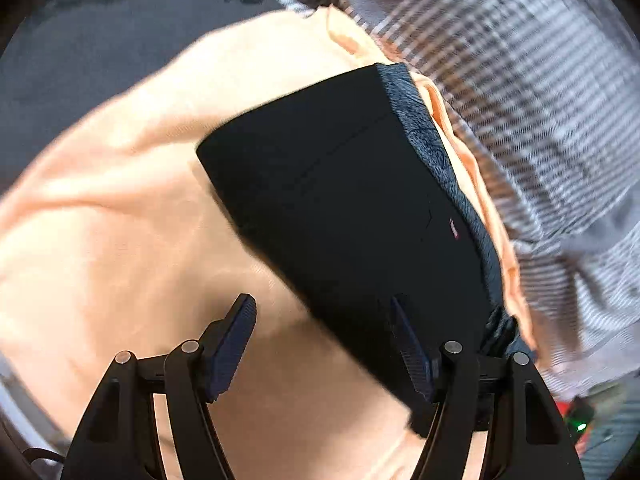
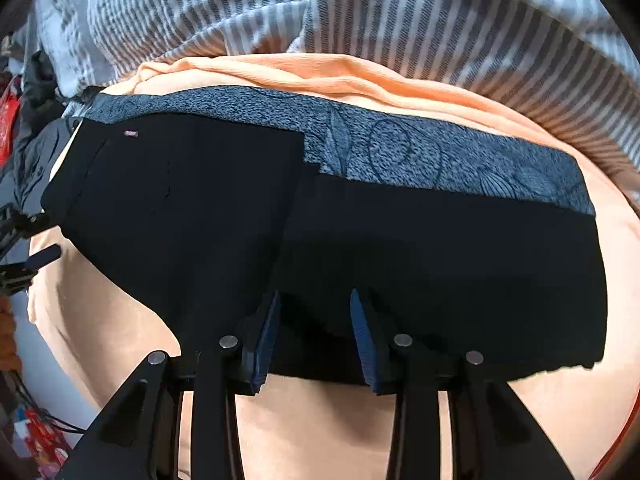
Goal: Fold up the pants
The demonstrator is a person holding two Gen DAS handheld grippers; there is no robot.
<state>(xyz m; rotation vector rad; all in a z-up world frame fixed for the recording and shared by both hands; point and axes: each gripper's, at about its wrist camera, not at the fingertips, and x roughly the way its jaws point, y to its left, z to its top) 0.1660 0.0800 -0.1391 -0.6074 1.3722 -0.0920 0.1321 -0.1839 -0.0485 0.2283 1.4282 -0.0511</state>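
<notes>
The black pants (image 2: 320, 232) are lying folded on an orange sheet (image 2: 132, 320), with a blue fleecy cloth (image 2: 400, 148) peeking out along their far edge toward 12 o'clock. The right gripper (image 2: 314, 300) has its jaws apart with nothing in them, tips right over the near edge of the pants. In the left wrist view the pants (image 1: 340, 208) sit at 1 o'clock, and the left gripper (image 1: 320, 304) is spread wide, holding nothing. A striped blanket (image 2: 360, 12) is bunched up behind it all.
</notes>
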